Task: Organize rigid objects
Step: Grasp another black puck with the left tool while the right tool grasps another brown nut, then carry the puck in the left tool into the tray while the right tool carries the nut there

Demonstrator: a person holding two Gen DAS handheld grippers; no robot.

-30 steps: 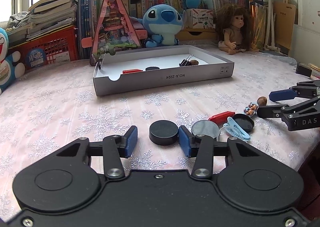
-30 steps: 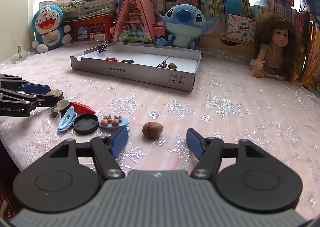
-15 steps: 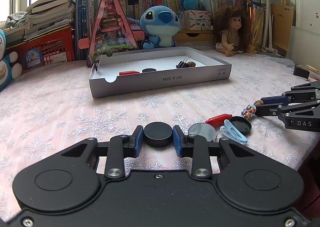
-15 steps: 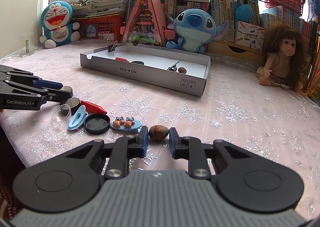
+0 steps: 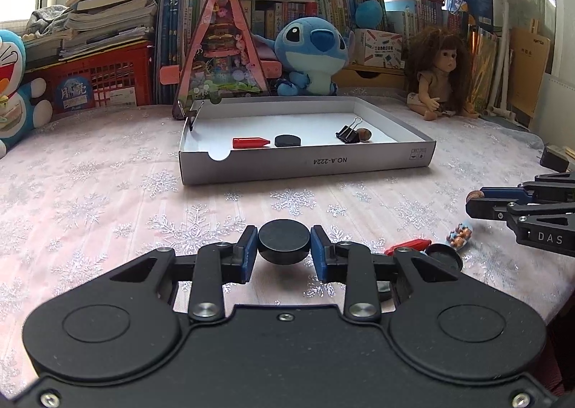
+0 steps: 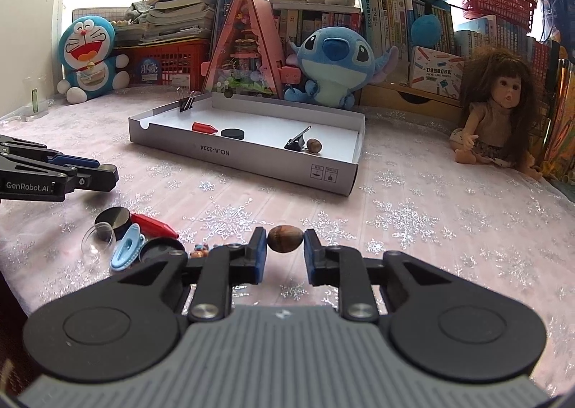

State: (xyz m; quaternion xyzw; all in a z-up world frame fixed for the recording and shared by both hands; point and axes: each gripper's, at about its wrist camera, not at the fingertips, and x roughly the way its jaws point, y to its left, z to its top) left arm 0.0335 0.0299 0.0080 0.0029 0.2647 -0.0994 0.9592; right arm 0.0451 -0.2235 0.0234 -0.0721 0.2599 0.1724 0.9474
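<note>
My left gripper [image 5: 284,250] is shut on a black round puck [image 5: 284,241] and holds it above the pink tablecloth. My right gripper [image 6: 285,248] is shut on a brown nut [image 6: 285,238], also lifted off the cloth. The grey cardboard tray [image 5: 305,165] lies ahead and holds a red piece [image 5: 250,142], a black puck [image 5: 287,140], a binder clip [image 5: 348,133] and a nut [image 5: 364,134]. In the right wrist view the tray [image 6: 248,160] is at the centre-left. The right gripper shows from the side in the left wrist view [image 5: 474,201].
Loose items lie at the table's near edge: a red piece [image 6: 152,225], a blue clip [image 6: 125,251], a black lid [image 6: 158,250], a metal-topped puck [image 6: 113,221], a clear dome [image 6: 97,237] and a small figurine piece [image 5: 458,235]. Plush toys, a doll [image 6: 499,113] and books line the back.
Both grippers closed on their objects, the left on the puck and the right on the nut, and lifted them off the cloth toward the tray.
</note>
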